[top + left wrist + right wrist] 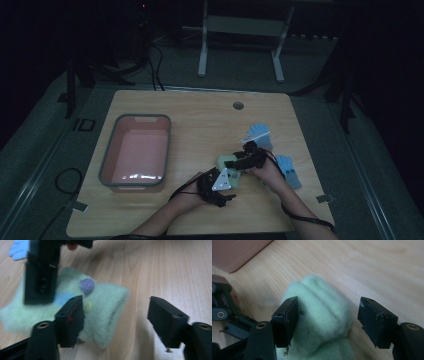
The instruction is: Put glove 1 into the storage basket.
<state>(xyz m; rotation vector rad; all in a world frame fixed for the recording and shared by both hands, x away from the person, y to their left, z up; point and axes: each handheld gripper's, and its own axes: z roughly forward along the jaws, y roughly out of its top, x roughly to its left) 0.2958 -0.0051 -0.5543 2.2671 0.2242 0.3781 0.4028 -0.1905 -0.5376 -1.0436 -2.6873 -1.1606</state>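
Note:
A pale green fuzzy sock [225, 161] with small purple and yellow dots lies on the wooden table right of centre. My left gripper [226, 173] comes at it from the near side. Seen from the left gripper view, that gripper [116, 317] stands open: one jaw rests over the sock's [105, 302] edge and the other hangs over bare wood. My right gripper [237, 162] reaches in from the right. Its jaws [328, 320] straddle the sock's [322, 312] other end. One pad touches the fuzz and the other stands apart from it.
A pink bin with a grey rim [135, 117] stands at the table's left. Two light blue gloves [260, 134] [288, 170] lie to the right of the grippers. A round hole [238, 105] sits near the far edge.

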